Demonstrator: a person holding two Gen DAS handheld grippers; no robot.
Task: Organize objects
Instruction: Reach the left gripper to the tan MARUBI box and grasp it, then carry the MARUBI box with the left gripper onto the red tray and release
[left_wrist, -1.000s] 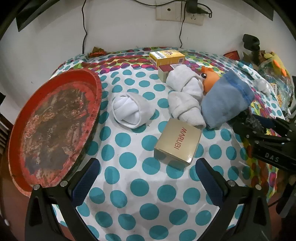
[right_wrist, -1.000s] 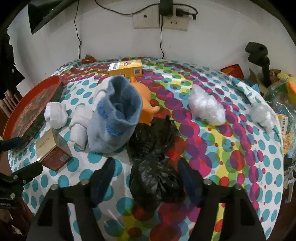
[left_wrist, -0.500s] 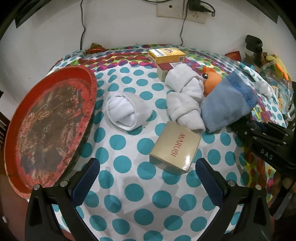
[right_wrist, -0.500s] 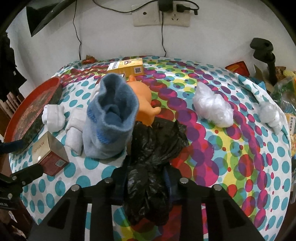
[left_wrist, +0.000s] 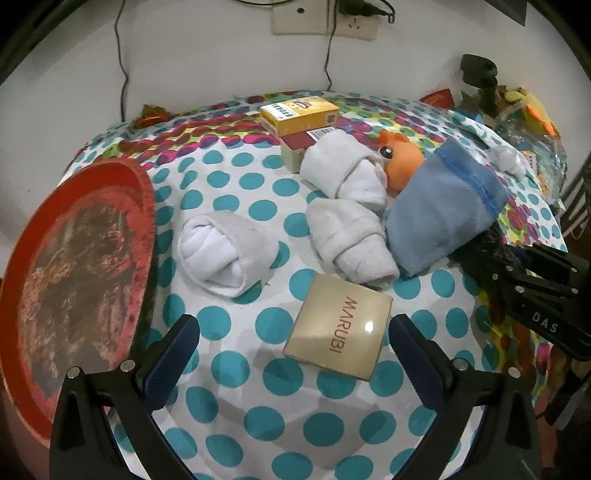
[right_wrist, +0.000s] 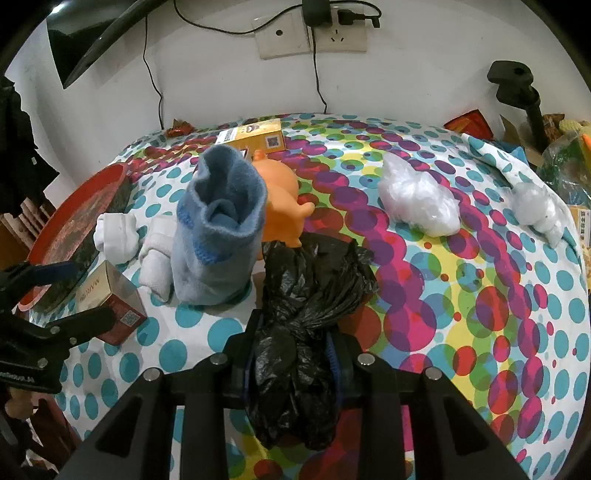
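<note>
Right gripper (right_wrist: 293, 360) is clenched on the black plastic bag (right_wrist: 310, 295), jaws having just closed around it; the bag sits on the dotted tablecloth (right_wrist: 461, 295) beside the blue sock (right_wrist: 218, 229). Left gripper (left_wrist: 293, 360) is released, jaws wide, over the MARUBI box (left_wrist: 340, 326).

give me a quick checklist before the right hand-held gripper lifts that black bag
1. Right hand-held gripper shut on the black plastic bag: ok, its jaws have just been closing and now pinch the bag's neck.
2. Whole bag gathered: not ok, the upper part lies spread on the tablecloth.
3. Bag clear of the blue sock and the orange toy: cannot tell, it lies close against both.
4. Left hand-held gripper out of the way: ok, open over the MARUBI box.
5. Red tray has room: ok.
</note>
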